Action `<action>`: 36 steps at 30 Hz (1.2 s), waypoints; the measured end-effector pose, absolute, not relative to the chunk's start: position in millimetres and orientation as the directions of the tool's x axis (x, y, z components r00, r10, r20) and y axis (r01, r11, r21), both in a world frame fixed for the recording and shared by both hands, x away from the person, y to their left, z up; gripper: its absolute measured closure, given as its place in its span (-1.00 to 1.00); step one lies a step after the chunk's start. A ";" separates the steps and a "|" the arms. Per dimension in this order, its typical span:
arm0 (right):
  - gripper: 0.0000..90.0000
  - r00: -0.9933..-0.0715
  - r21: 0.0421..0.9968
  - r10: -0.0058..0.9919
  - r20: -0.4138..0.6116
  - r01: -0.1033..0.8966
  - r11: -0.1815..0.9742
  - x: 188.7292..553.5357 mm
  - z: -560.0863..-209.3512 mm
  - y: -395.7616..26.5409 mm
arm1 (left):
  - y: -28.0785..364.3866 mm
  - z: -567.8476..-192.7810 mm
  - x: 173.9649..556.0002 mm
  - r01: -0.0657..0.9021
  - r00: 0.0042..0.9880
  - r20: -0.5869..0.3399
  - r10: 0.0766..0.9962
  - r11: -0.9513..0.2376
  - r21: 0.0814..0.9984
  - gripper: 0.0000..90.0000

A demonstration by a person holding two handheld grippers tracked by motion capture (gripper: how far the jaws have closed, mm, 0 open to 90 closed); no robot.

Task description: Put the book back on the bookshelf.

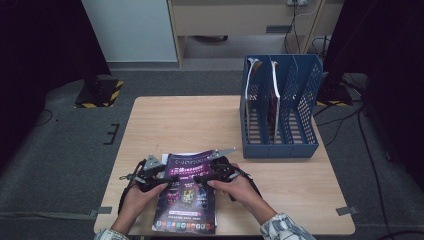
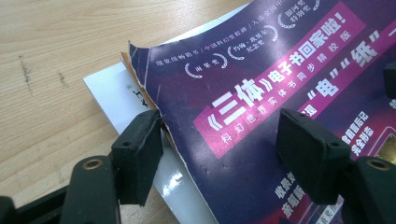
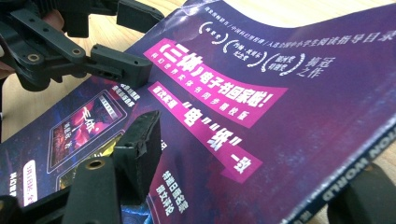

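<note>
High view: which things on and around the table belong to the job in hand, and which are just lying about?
In the job:
purple magazine
white booklet under it
left gripper, right gripper, both at the magazine
blue file rack, likely, already holding magazines

Lying about:
yellow-and-black striped base on the floor
cables on the floor beside the table

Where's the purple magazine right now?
In the high view, the purple magazine lies flat at the table's near edge, on a white sheet, between the left tongs and right tongs, well short of the blue file rack.
</note>
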State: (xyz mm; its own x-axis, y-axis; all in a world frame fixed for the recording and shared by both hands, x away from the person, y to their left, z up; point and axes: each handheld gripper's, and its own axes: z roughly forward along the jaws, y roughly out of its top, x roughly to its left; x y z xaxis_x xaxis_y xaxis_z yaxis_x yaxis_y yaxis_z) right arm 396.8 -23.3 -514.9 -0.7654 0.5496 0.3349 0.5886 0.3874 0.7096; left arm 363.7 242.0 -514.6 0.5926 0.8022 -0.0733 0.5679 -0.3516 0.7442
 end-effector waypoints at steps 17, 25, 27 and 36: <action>0.47 -0.763 0.740 0.550 0.341 0.578 0.344 398.7 -505.0 -29.1 | 241.9 -514.1 364.6 0.568 0.590 -0.075 0.804 -0.347 0.746 -0.22; 0.37 -0.758 0.724 0.550 0.350 0.592 0.354 400.4 -505.8 -28.1 | 241.7 -514.0 364.7 0.567 0.589 -0.073 0.804 -0.348 0.746 -0.21; 0.35 -0.755 0.717 0.551 0.356 0.599 0.357 401.2 -506.4 -27.8 | 241.5 -514.1 364.8 0.565 0.590 -0.071 0.805 -0.348 0.748 -0.21; 0.60 -0.777 0.766 0.541 0.321 0.549 0.335 400.4 -494.4 -26.4 | 243.7 -513.0 366.1 0.568 0.583 -0.084 0.808 -0.331 0.754 -0.20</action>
